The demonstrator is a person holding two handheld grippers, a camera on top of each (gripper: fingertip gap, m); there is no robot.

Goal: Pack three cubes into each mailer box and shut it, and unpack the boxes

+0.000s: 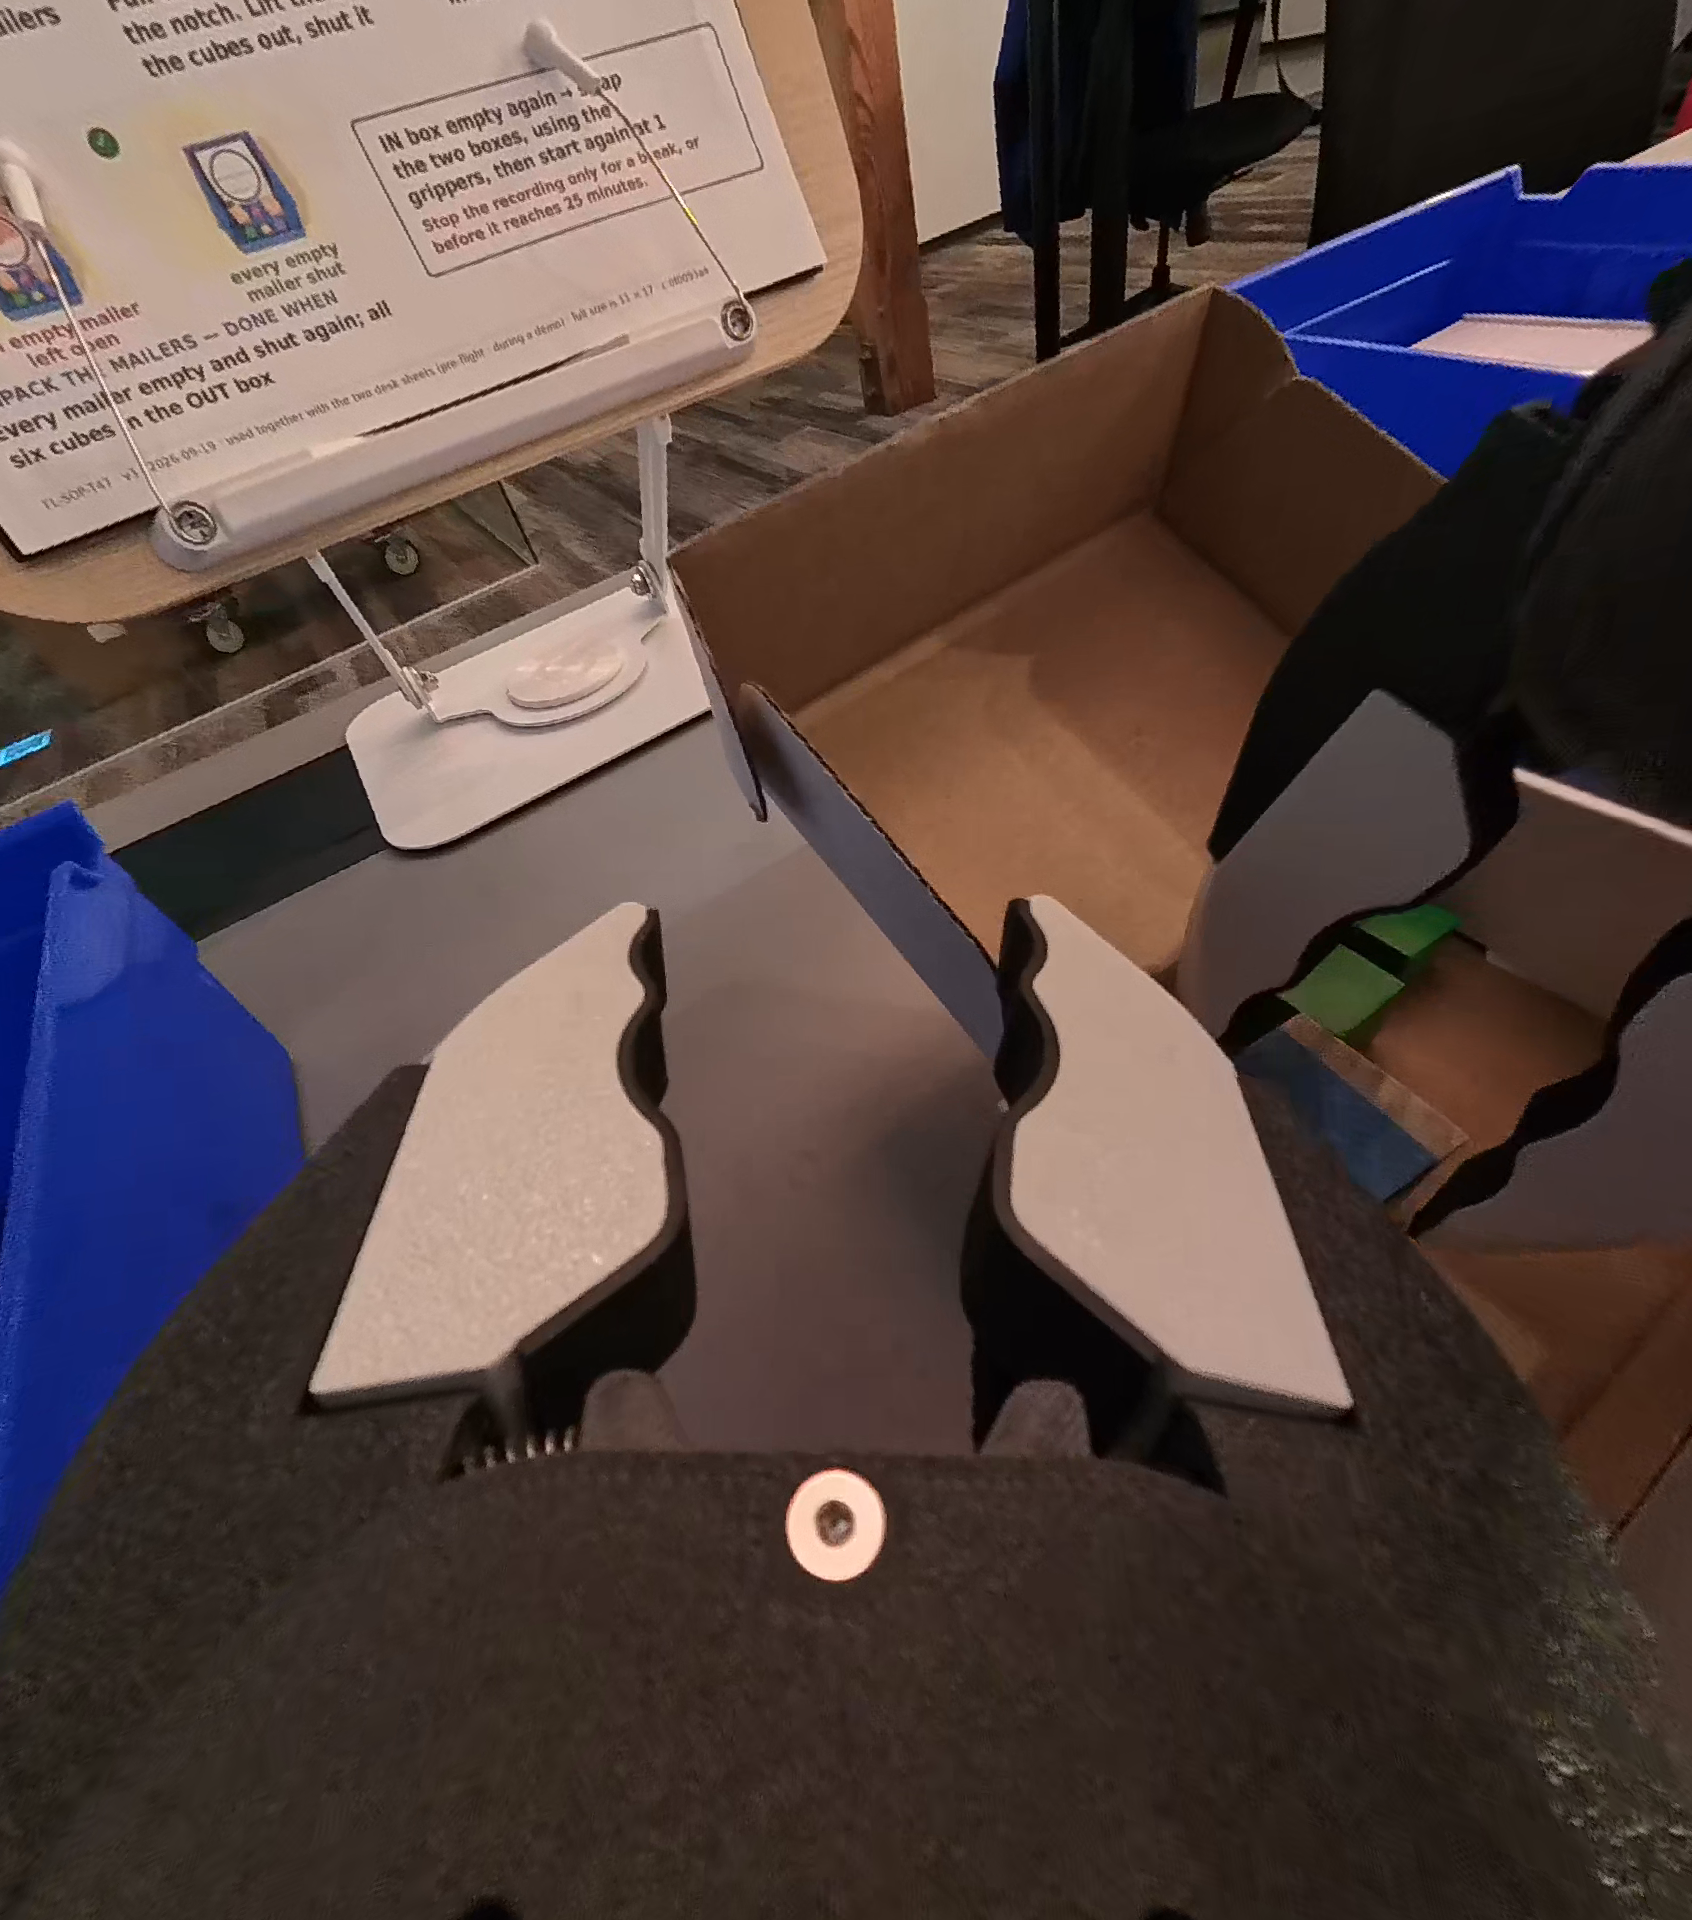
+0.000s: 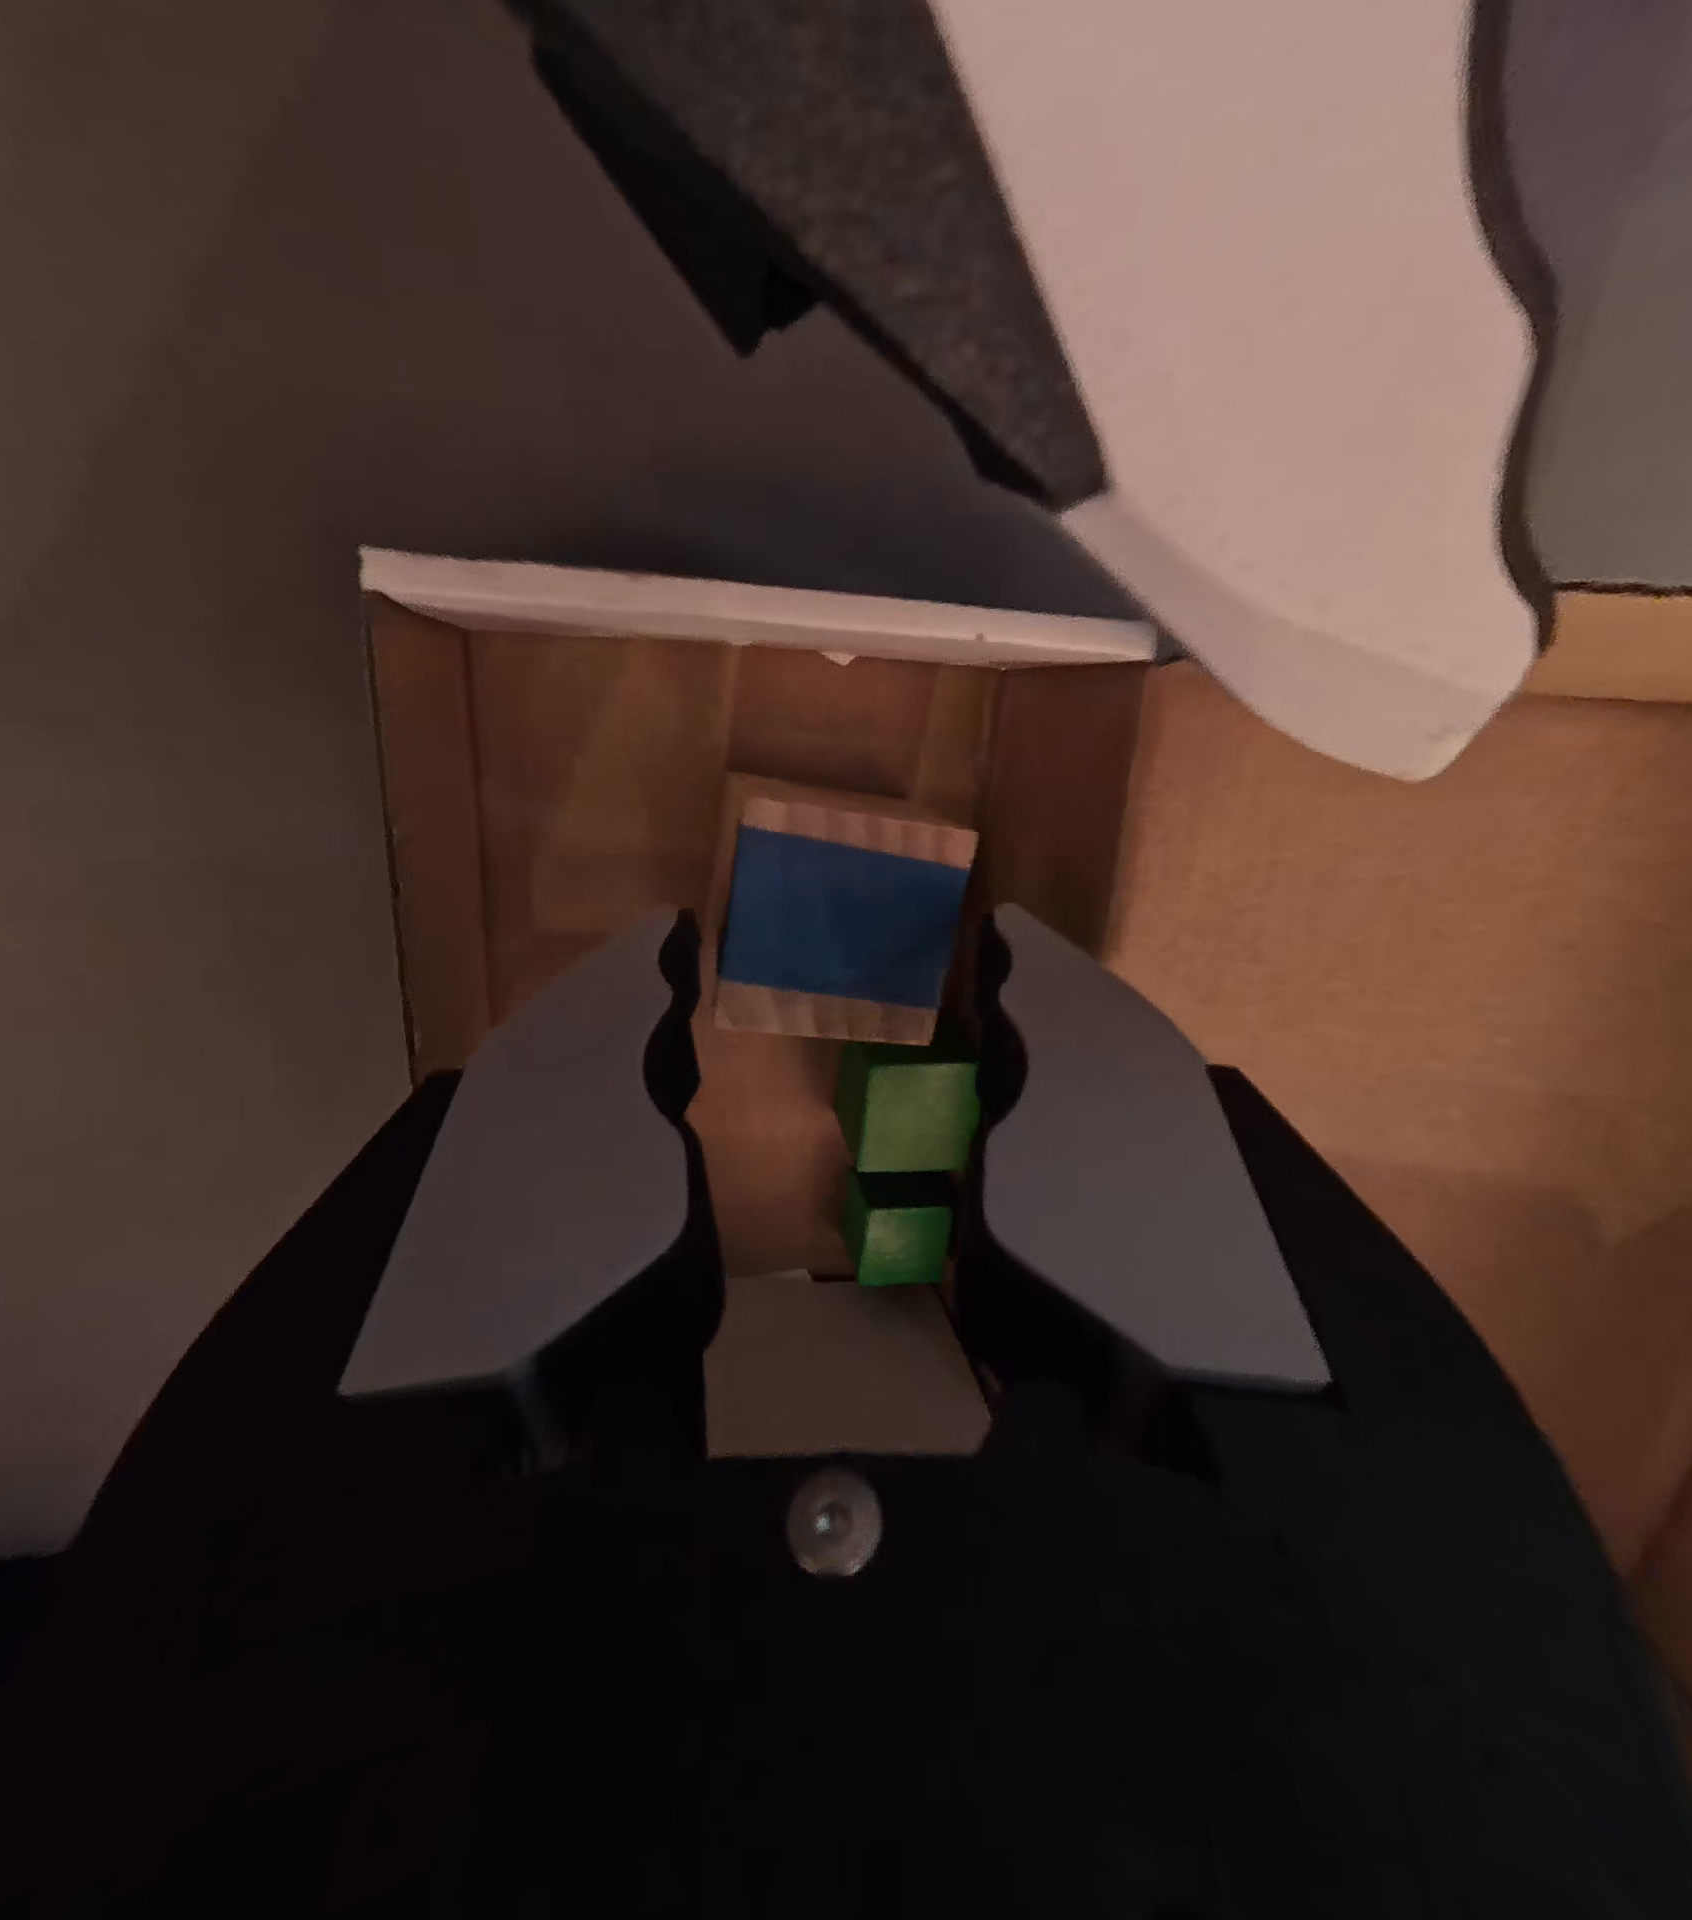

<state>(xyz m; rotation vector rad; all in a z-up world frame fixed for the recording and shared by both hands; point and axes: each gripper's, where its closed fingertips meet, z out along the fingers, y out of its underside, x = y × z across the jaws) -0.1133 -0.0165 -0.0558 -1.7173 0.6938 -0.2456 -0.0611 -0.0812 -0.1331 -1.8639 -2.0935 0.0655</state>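
The mailer box (image 1: pixel 1029 675) lies open on the dark table, its lid folded back and a grey side flap (image 1: pixel 873 873) standing up. Inside it sit a blue-faced wooden cube (image 2: pixel 842 914) and two green cubes (image 2: pixel 909 1117) (image 2: pixel 894 1242), against the right wall (image 2: pixel 1060 790). My right gripper (image 2: pixel 837 997) is open, points down into the box and straddles the blue cube without closing on it. It also shows in the left wrist view (image 1: pixel 1393 1049), partly hiding the cubes (image 1: pixel 1351 987). My left gripper (image 1: pixel 831 1029) is open and empty, just left of the flap.
A blue bin (image 1: pixel 42 1091) stands at the left and another (image 1: pixel 1444 301) behind the mailer. An instruction sheet on a white stand (image 1: pixel 509 738) is at the table's far edge. One pad of the left gripper (image 2: pixel 1289 416) hangs over the box's upper right.
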